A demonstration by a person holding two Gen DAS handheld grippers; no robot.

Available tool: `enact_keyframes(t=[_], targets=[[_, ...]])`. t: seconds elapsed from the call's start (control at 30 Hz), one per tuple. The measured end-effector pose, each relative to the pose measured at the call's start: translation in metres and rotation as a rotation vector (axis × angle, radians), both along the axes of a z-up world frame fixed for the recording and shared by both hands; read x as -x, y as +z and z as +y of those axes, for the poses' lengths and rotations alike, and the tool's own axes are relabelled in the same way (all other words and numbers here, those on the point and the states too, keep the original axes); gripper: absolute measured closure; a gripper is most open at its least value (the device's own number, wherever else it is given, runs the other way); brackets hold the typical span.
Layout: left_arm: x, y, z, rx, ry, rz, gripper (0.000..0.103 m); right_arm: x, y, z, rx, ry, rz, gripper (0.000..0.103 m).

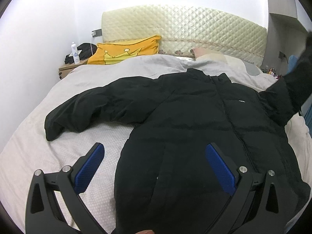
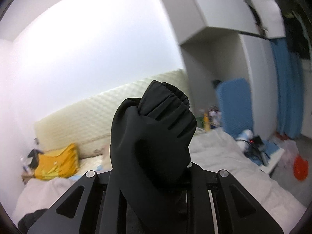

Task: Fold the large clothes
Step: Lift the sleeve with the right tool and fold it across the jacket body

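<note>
A black puffer jacket [image 1: 195, 120] lies front up on the bed [image 1: 39, 146], its collar toward the headboard. One sleeve [image 1: 81, 109] stretches out flat to the left. The other sleeve [image 1: 292, 81] rises off the bed at the right edge. My left gripper [image 1: 154, 165] hovers open above the jacket's lower hem, blue pads [image 1: 89, 167] wide apart with nothing between them. In the right wrist view my right gripper [image 2: 156, 175] is shut on the sleeve's elastic cuff [image 2: 156, 128], held up high; the fabric hides the fingertips.
A quilted cream headboard [image 1: 195, 31] and a yellow pillow [image 1: 126, 50] stand at the bed's head. A nightstand [image 1: 66, 70] with a bottle sits at the back left. A blue panel [image 2: 236, 105], a cluttered side table [image 2: 269, 154] and an orange object [image 2: 300, 167] are on the right.
</note>
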State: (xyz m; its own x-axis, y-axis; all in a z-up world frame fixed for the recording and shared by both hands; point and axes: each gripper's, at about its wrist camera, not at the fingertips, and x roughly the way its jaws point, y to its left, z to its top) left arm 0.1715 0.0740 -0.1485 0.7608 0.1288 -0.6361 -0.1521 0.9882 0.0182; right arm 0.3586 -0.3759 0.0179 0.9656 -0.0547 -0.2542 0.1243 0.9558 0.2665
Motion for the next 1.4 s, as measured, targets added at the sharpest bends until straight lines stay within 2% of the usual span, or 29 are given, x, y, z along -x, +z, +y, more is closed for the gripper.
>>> enact_keyframes(t=[0.17, 0.33, 0.5, 0.63, 0.77, 1.0, 1.17, 1.33, 1.4], targets=[[0.006, 0.002, 0.002, 0.014, -0.027, -0.008, 0.000, -0.004, 0.004, 0.088, 0.057, 0.125, 0.000, 0.086], [0.011, 0.003, 0.006, 0.026, -0.043, -0.023, 0.000, -0.006, -0.016, 0.175, 0.097, 0.257, -0.016, 0.085], [0.009, -0.001, 0.013, 0.043, -0.043, -0.023, 0.000, -0.015, -0.054, 0.260, 0.139, 0.369, 0.031, 0.084], [0.008, -0.003, 0.017, 0.015, -0.032, -0.026, 0.000, -0.023, -0.103, 0.321, 0.164, 0.466, 0.108, 0.084], [0.003, -0.008, 0.026, 0.032, -0.023, -0.008, 0.000, -0.023, -0.150, 0.368, 0.201, 0.540, 0.187, 0.084], [-0.003, -0.013, 0.034, 0.022, -0.005, 0.009, 0.000, -0.028, -0.228, 0.420, 0.211, 0.609, 0.342, 0.083], [-0.008, -0.019, 0.037, 0.030, 0.004, 0.034, 0.000, -0.038, -0.273, 0.429, 0.189, 0.629, 0.462, 0.083], [-0.012, -0.022, 0.037, 0.036, 0.010, 0.047, 0.000, -0.040, -0.270, 0.431, 0.178, 0.652, 0.506, 0.080], [-0.015, -0.021, 0.036, 0.034, 0.009, 0.051, 0.000, -0.037, -0.268, 0.430, 0.175, 0.666, 0.518, 0.073]])
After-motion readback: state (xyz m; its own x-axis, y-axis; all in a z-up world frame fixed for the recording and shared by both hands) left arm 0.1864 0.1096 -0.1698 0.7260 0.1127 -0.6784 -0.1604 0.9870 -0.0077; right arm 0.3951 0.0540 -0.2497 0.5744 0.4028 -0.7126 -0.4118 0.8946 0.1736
